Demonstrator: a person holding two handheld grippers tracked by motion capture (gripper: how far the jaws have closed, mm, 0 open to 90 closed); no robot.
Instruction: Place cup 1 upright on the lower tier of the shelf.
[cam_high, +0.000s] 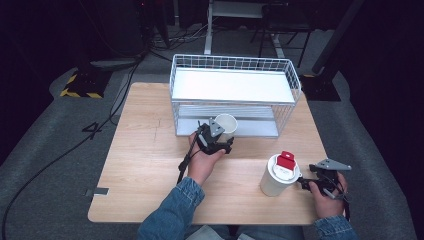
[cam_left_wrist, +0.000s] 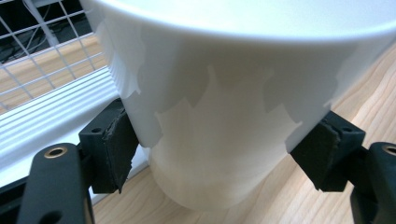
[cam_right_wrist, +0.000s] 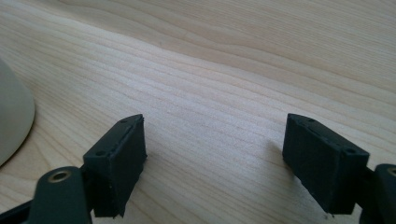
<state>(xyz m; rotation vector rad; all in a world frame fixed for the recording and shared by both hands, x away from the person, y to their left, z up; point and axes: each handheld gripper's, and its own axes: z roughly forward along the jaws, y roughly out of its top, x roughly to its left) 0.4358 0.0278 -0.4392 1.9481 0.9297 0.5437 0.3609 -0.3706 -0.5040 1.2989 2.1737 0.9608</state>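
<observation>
left claw (cam_high: 216, 140): pinching the open white cup (cam_high: 226, 125), one pad on each side of its wall; in the left gripper view the cup (cam_left_wrist: 224, 93) sits tight between the jaws, rim above the pads.
cup's place: held in the claw, just ahead of it the lower tier of the wire rack (cam_high: 235, 65).
step in hand: carrying the cup toward the rack, by my reading.
next move: keep the cup upright, clear the rack's front edge, set it on the lower shelf, then release.
lidded cup (cam_high: 277, 175): stands on the table (cam_high: 150, 165), just in front of the right claw's tips, untouched.
right claw (cam_high: 304, 181): spread, nothing between the jaws, bare wood beneath.
</observation>
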